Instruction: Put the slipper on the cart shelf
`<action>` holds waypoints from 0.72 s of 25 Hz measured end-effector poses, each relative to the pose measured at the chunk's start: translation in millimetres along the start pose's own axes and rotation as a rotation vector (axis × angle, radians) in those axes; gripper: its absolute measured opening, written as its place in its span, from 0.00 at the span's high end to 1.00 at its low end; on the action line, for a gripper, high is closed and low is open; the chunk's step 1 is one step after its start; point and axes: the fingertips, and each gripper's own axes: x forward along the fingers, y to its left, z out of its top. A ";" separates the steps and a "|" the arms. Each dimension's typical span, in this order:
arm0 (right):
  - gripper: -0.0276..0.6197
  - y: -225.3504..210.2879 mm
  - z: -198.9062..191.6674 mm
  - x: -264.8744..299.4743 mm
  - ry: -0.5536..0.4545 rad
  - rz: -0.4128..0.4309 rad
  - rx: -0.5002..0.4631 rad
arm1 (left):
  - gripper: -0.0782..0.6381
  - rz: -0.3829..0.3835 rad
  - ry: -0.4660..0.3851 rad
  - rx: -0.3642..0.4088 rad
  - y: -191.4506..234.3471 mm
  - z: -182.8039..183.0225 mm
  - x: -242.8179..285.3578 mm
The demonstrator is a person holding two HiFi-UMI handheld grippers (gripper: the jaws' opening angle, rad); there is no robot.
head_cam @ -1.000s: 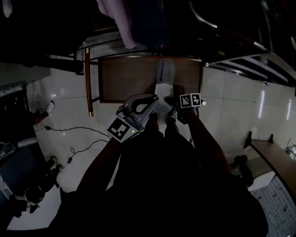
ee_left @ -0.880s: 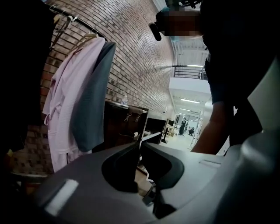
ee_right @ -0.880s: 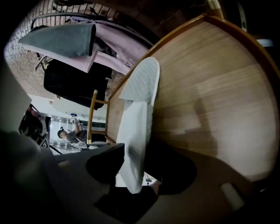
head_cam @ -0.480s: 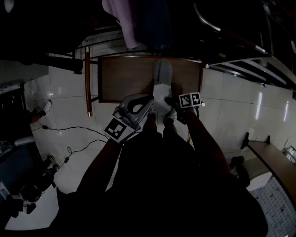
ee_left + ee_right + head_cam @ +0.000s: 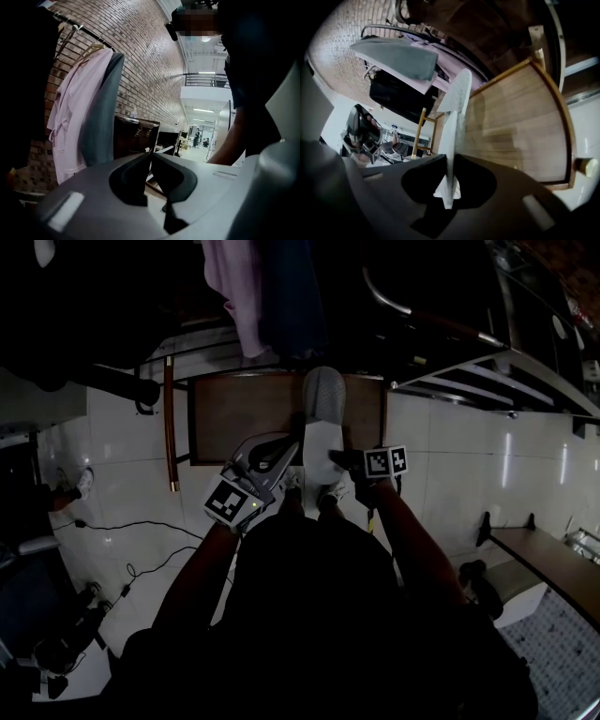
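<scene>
The slipper (image 5: 322, 416) has a grey toe and a white sole; it hangs tilted over the brown wooden cart shelf (image 5: 234, 409). My right gripper (image 5: 336, 458) is shut on its heel end. In the right gripper view the white sole (image 5: 454, 117) stands edge-on between the jaws of the right gripper (image 5: 449, 157), which have just been closing on it, above the shelf boards (image 5: 520, 126). My left gripper (image 5: 296, 442) hovers just left of the slipper. Its jaws meet at the tips of the left gripper (image 5: 151, 153) with nothing between them.
A pink robe (image 5: 65, 126) and a grey garment (image 5: 101, 117) hang on a rack against a brick wall behind the shelf. A wooden frame post (image 5: 169, 427) stands left of the shelf. Cables (image 5: 131, 531) lie on the white tiles. Metal rails (image 5: 487, 362) run at the upper right.
The right gripper has closed on the slipper's heel and risen, lifting the slipper off the shelf boards. The left gripper has stayed nearly where it was.
</scene>
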 end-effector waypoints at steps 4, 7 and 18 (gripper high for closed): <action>0.86 32.0 8.6 -32.8 -0.093 0.012 -0.044 | 0.87 -0.033 -0.018 0.030 -10.3 7.7 1.5; 0.86 62.6 21.4 -60.6 -0.184 0.039 -0.076 | 0.87 -0.059 -0.037 0.053 -16.8 9.9 6.3; 0.86 166.4 62.1 -142.8 -0.535 -0.049 -0.373 | 0.87 -0.181 -0.053 0.105 -38.4 43.0 6.1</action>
